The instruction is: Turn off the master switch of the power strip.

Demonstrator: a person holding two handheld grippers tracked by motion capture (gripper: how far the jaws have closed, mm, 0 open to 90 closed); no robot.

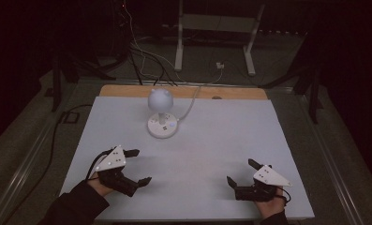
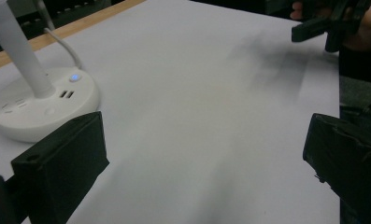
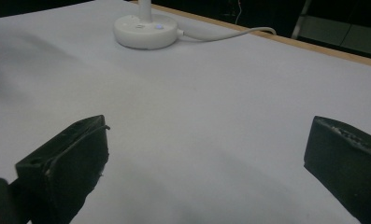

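A white desk lamp (image 1: 160, 104) with a round head stands on a round base (image 1: 162, 125) at the back middle of the white table (image 1: 197, 154). The base (image 2: 38, 105) (image 3: 146, 30) has sockets and a small lit blue button (image 2: 74, 77). Its white cable (image 3: 225, 32) runs off toward the back. My left gripper (image 1: 140, 166) is open near the front left, jaws wide apart with nothing between them. My right gripper (image 1: 242, 172) is open near the front right, also holding nothing. The right gripper (image 2: 323, 28) shows far off in the left gripper view.
A wooden strip (image 1: 183, 91) edges the table's far side. Beyond it, on the dark floor, lie cables (image 1: 146, 61) and a white metal stand (image 1: 216, 37). Dark surroundings flank the table on both sides.
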